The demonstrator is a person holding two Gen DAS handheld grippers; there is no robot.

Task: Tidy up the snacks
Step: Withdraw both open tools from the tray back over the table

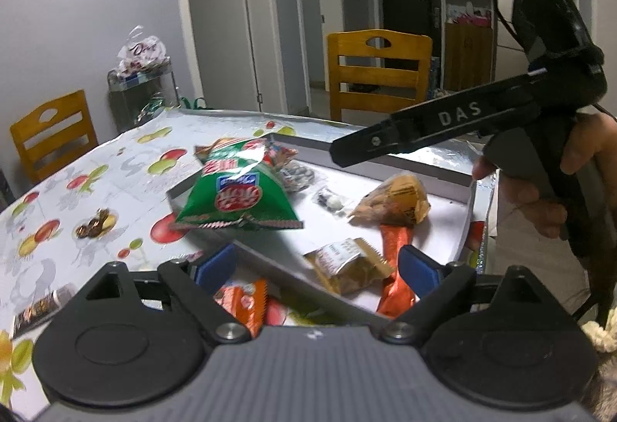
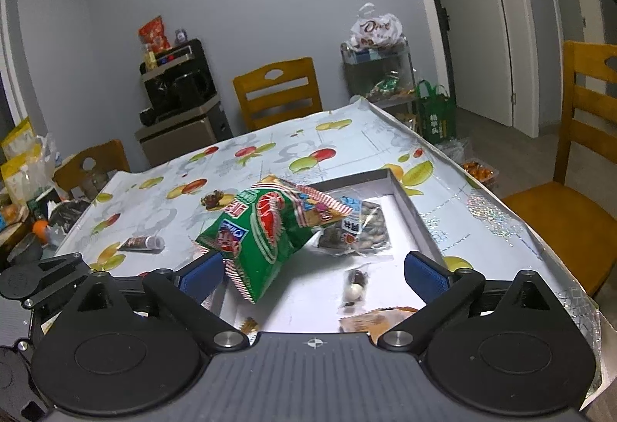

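Both claws stand spread wide with nothing between their blue pads: the left gripper [image 1: 318, 265] above an orange wrapper [image 1: 395, 267] and a gold packet [image 1: 349, 264], the right gripper [image 2: 314, 273] behind the green snack bag [image 2: 262, 233], which leans over the white tray's [image 2: 408, 210] edge on the fruit-print tablecloth [image 2: 270, 152].

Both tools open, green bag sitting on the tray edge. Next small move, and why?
Probably send the left tool to the orange wrapped snack just below it on the tablecloth. It lies outside the white tray, while the green bag already rests over the tray's rim, free of both open tools.
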